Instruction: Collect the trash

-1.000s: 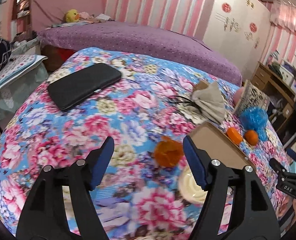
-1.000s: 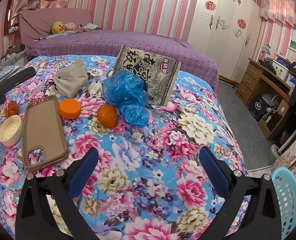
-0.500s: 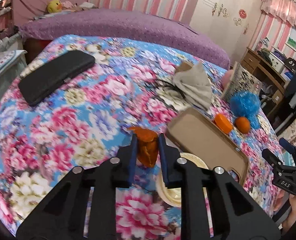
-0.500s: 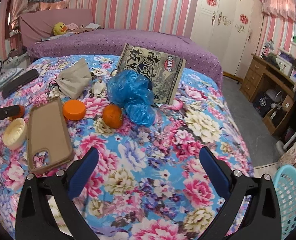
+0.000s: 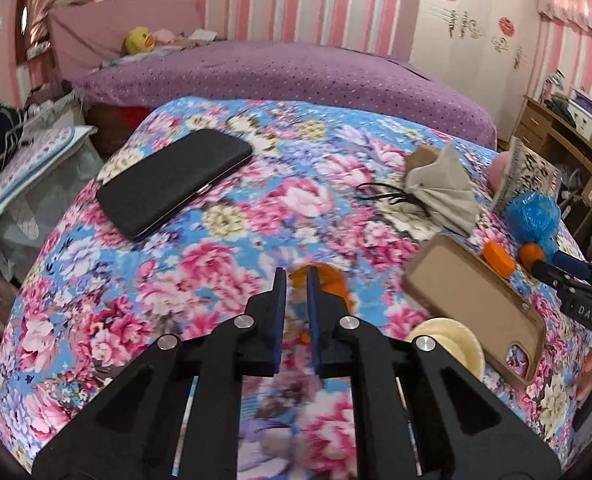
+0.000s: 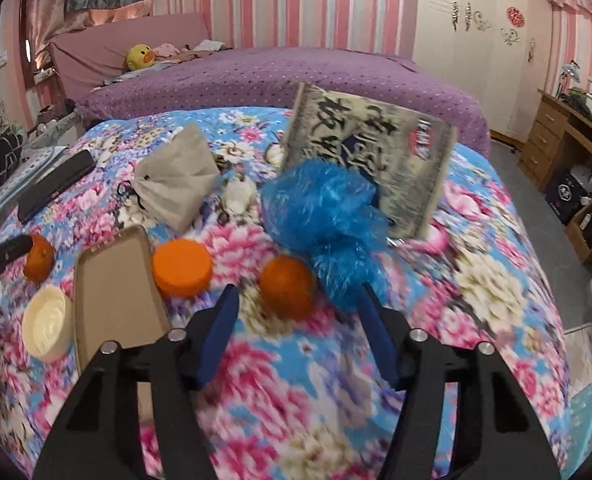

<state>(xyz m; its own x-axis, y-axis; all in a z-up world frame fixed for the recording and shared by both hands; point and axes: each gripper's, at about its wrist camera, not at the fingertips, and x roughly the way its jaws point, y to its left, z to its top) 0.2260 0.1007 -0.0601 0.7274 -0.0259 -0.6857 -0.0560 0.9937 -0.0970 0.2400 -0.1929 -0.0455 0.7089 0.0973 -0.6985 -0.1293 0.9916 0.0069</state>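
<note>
The left tongs [image 5: 296, 276] are clamped on a crumpled orange peel scrap [image 5: 328, 278] lying on the floral bedspread [image 5: 223, 240] near its front edge. The right tongs [image 6: 296, 300] are closing, their pads flanking without touching a round orange fruit [image 6: 285, 290]; behind it lies a crumpled blue plastic bag [image 6: 324, 212].

White letters "DAS" stand on the black body of the right gripper [image 5: 552, 266], seen at the right edge of the left wrist view. The snack bag [image 6: 370, 162] standing on the floral bedspread [image 6: 476, 280] carries large black Chinese characters and a small red badge; motion blur leaves both unreadable.
</note>
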